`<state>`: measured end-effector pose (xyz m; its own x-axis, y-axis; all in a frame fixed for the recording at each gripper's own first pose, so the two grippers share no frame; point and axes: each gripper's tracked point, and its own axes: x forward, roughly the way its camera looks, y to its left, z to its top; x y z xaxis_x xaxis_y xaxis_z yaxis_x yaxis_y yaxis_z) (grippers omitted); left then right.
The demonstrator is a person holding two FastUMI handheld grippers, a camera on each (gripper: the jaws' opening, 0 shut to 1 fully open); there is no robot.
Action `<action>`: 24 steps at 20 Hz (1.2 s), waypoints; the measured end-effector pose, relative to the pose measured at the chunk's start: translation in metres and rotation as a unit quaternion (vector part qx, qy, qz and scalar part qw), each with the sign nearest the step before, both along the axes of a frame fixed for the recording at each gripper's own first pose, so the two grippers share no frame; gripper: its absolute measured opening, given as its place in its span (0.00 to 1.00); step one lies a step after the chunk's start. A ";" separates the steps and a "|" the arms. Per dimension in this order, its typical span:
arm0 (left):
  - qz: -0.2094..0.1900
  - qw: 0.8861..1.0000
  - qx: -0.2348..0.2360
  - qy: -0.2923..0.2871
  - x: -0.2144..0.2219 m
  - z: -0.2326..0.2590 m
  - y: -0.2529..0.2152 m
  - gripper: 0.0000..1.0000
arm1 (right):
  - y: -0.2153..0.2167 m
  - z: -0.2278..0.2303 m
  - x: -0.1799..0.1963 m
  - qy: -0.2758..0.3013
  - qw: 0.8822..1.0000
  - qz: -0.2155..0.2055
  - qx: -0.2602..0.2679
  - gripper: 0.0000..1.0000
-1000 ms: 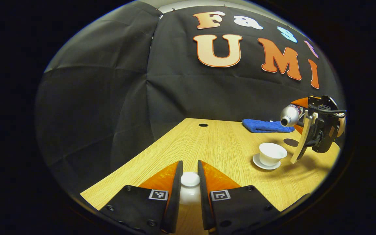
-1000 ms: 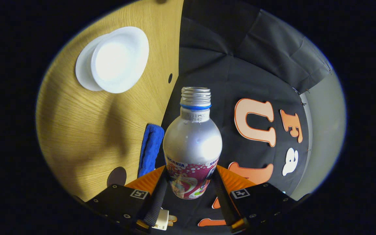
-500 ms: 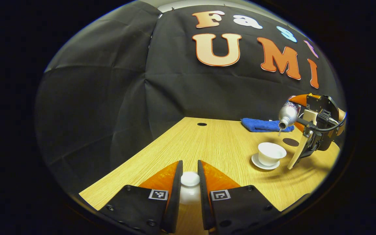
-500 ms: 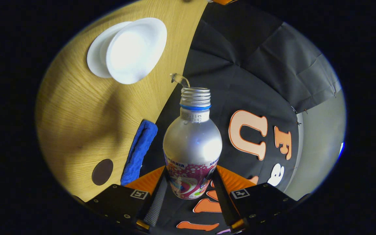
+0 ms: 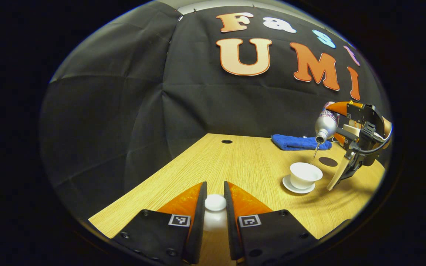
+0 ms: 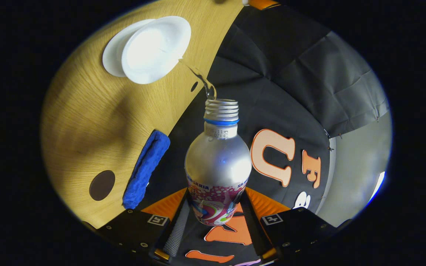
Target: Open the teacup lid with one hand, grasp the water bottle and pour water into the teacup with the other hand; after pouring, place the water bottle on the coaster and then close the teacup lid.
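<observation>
Water runs from the water bottle (image 6: 218, 162), tilted in my right fingers (image 6: 213, 221) closed on its smooth, probably slippery label part, into the teacup (image 6: 155, 48) at upper left. My left fingers (image 5: 215, 216) pinch the fragile lid (image 5: 215, 202) by its knob.

Wooden table (image 5: 242, 162) — white saucer (image 5: 290, 185), blue cloth (image 5: 296, 142), dark round coaster (image 5: 327, 161)

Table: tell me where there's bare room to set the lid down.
Widest bare wood on the table runs from the left gripper, shut on the lid, to the round hole. Crowded on the right: teacup, coaster, blue cloth, bottle pouring.
</observation>
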<state>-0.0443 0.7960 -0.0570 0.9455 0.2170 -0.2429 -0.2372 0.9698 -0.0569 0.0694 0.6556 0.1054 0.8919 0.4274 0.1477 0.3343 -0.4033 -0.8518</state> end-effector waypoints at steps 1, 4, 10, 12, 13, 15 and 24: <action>-0.002 1.000 -0.001 -0.001 0.000 0.001 -0.001 0.33 | 0.002 0.003 -0.001 -0.004 1.000 0.004 -0.003 0.76; -0.005 1.000 -0.001 -0.005 0.003 0.004 -0.005 0.34 | 0.003 0.011 -0.003 -0.014 1.000 0.007 -0.010 0.77; -0.010 1.000 -0.002 -0.008 0.004 0.004 -0.009 0.30 | 0.004 0.019 -0.005 -0.026 0.999 0.012 -0.020 0.76; -0.011 1.000 -0.002 -0.011 0.004 0.006 -0.010 0.33 | 0.007 0.021 -0.007 -0.036 0.999 0.016 -0.032 0.76; -0.011 1.000 -0.004 -0.011 0.004 0.005 -0.010 0.33 | 0.008 0.022 -0.008 -0.038 0.998 0.019 -0.036 0.77; -0.012 1.000 -0.006 -0.010 0.004 0.003 -0.011 0.33 | 0.010 0.015 -0.007 -0.035 0.998 0.023 -0.041 0.76; -0.011 1.000 -0.007 -0.006 0.006 0.000 -0.011 0.34 | 0.023 -0.017 -0.009 -0.018 0.997 0.041 -0.064 0.77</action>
<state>-0.0386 0.7846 -0.0571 0.9528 0.1932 -0.2343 -0.2155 0.9737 -0.0738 0.0606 0.6787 0.0889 0.8483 0.5162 0.1179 0.3997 -0.4781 -0.7821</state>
